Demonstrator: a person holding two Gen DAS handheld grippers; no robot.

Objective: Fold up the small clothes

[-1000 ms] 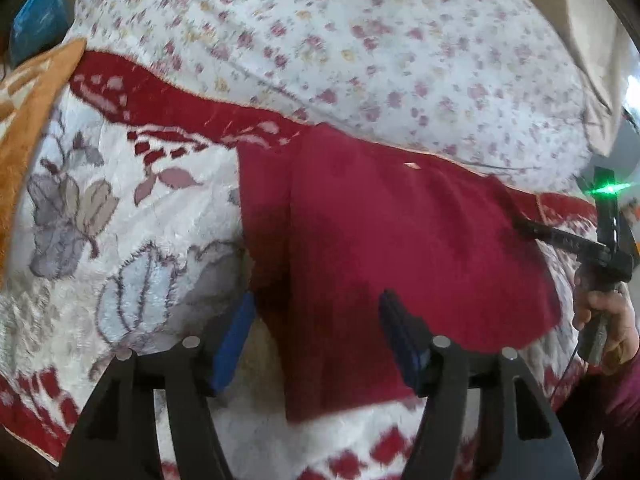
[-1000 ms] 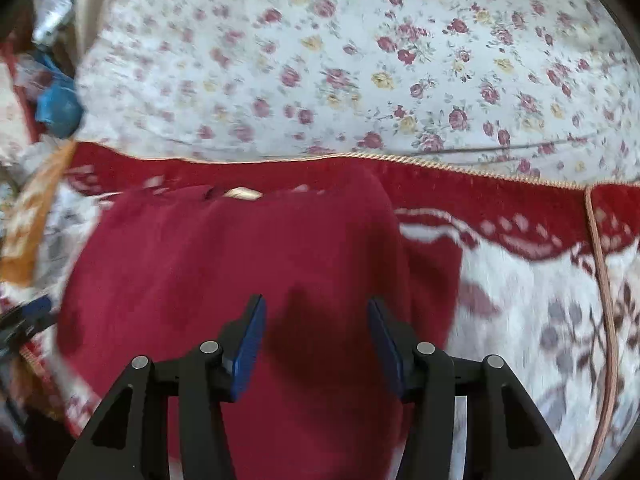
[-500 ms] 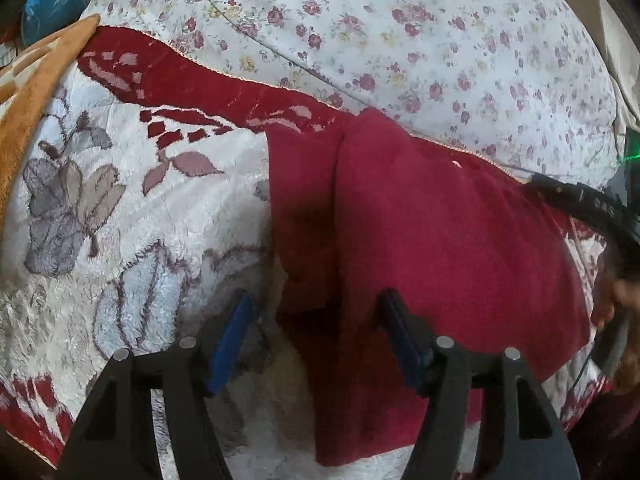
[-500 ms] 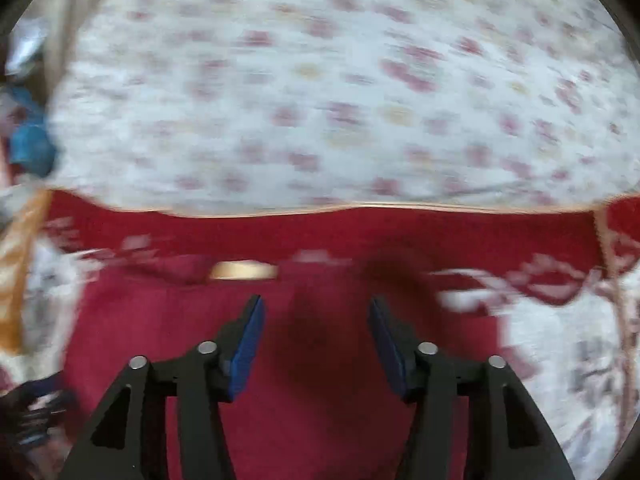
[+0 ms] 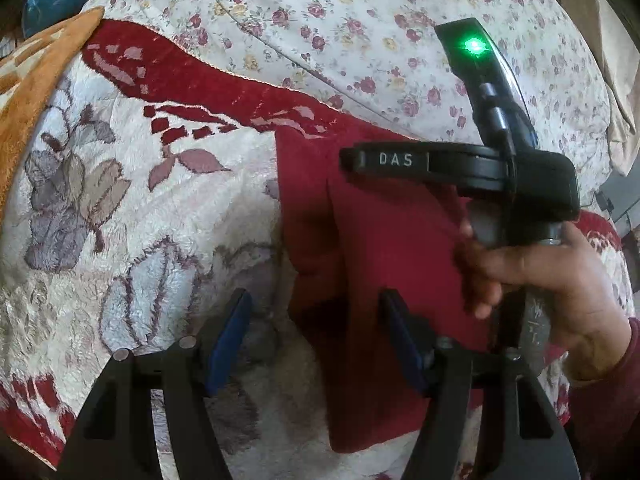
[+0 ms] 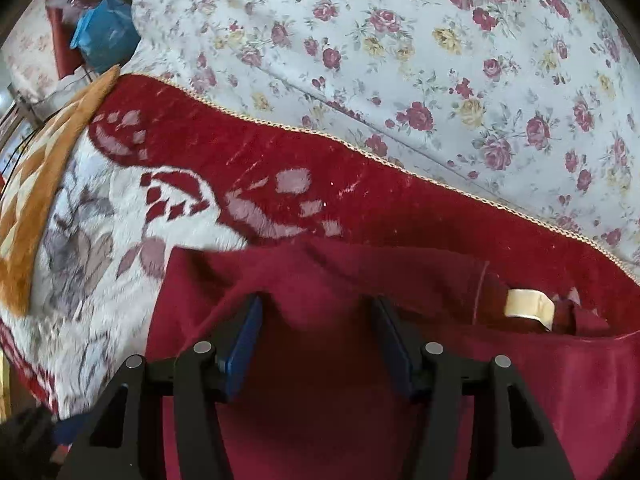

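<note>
You swung your right gripper from the frame's right edge to centre over the red garment, jaws opening slightly.

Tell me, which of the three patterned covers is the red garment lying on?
The plush red-and-white blanket with grey leaves. The rose-print sheet lies beyond the red garment; the orange blanket sits far left.

Plush blanket, white w/ red border & grey leaf pattern, covers the bed. Floral quilt bunched along its far edge. Orange patterned cloth at left edge; blue plastic bag beyond far-left corner.
</note>
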